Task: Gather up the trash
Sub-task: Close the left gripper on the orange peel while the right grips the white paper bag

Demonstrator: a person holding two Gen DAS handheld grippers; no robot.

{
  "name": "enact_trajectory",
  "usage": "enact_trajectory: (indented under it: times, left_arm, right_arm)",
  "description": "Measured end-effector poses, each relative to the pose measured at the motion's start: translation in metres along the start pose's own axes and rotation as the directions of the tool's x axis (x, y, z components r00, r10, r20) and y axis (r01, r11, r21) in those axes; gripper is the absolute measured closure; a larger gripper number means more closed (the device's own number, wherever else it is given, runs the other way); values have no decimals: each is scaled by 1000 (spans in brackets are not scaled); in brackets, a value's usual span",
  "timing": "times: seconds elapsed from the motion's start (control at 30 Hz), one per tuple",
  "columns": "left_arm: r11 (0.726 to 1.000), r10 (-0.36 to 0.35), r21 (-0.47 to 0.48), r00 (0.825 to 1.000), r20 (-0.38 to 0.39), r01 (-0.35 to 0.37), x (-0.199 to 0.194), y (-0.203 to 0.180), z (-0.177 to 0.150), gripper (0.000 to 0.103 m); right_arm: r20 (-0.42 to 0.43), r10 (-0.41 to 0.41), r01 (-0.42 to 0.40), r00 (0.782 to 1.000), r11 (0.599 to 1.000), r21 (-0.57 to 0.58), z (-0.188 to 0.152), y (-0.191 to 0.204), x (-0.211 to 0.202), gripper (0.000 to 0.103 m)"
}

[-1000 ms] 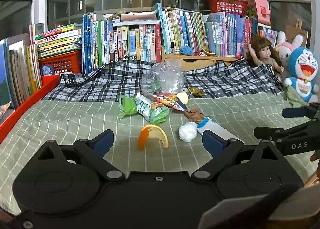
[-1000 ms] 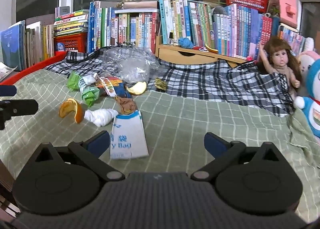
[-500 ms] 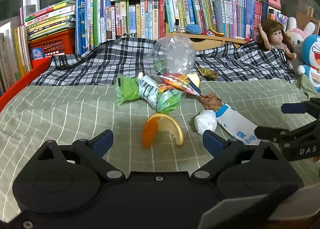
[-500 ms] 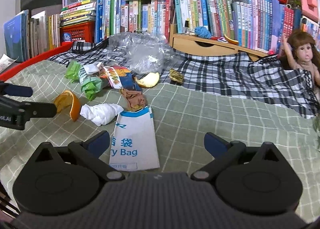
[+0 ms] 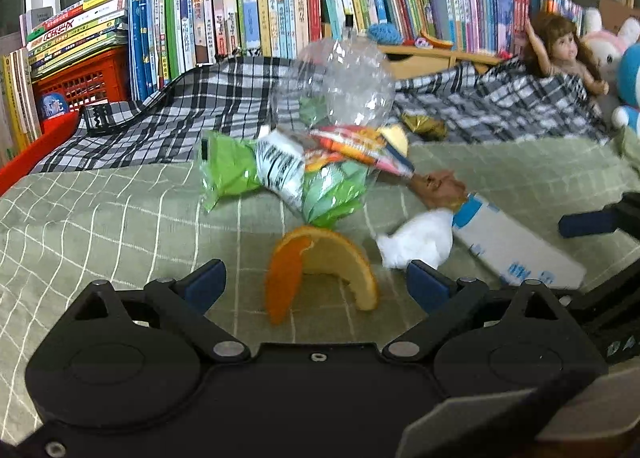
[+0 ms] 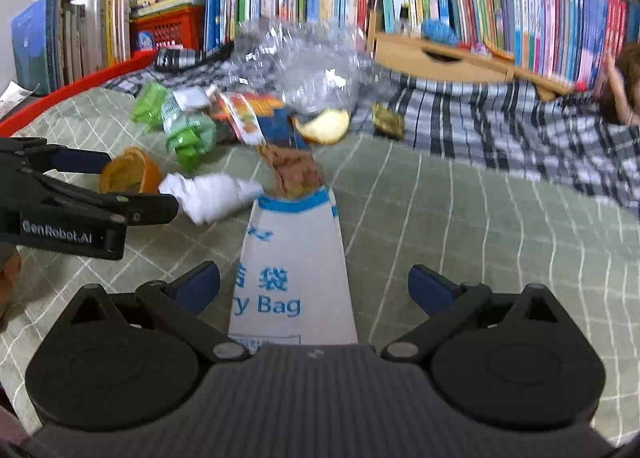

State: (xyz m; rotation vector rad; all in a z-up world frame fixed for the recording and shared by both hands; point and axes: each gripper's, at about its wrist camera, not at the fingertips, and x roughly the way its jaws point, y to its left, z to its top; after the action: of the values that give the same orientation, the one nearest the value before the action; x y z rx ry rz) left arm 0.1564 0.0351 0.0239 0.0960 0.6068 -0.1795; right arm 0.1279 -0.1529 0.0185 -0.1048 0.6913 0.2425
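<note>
step: approach, nothing picked | left tool [image 5: 316, 284]: wide, straddling orange peel [image 5: 320, 264] on bed [image 5: 100, 218] | right tool [image 6: 314, 284]: wide over white paper bag [image 6: 294, 258], right of peel | next: close, lift

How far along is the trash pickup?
Nothing looks collected yet. Left claw is open around the orange peel; right claw is open over the paper bag. Still on the bed: white tissue, green wrappers, clear plastic bag.
</note>
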Motion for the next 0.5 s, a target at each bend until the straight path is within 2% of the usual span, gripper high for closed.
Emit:
enact_trajectory:
  times: [0.13,0.33,0.47,0.5]
  left_arm:
    - [1000,-20,-11,999,33,20,-6,3,-4,12]
    - [998,-28,-58,999,40,30,-8,11,-5,16]
    - [997,-33,-70,999,38,35,-7,13,-4,26]
    - [997,-30,-69,999,40,33,-7,13,-5,33]
  right_arm:
    - [-15,8,-8,1000,1000,13,-1,-2,2,0]
    - [-10,-38,38,999,999,-39,-1,9,2,0]
    - [9,-68,68,998,995,-72,-2,16,-1,1]
    - [15,-71,72,997,994,-82,-3,18,-1,1]
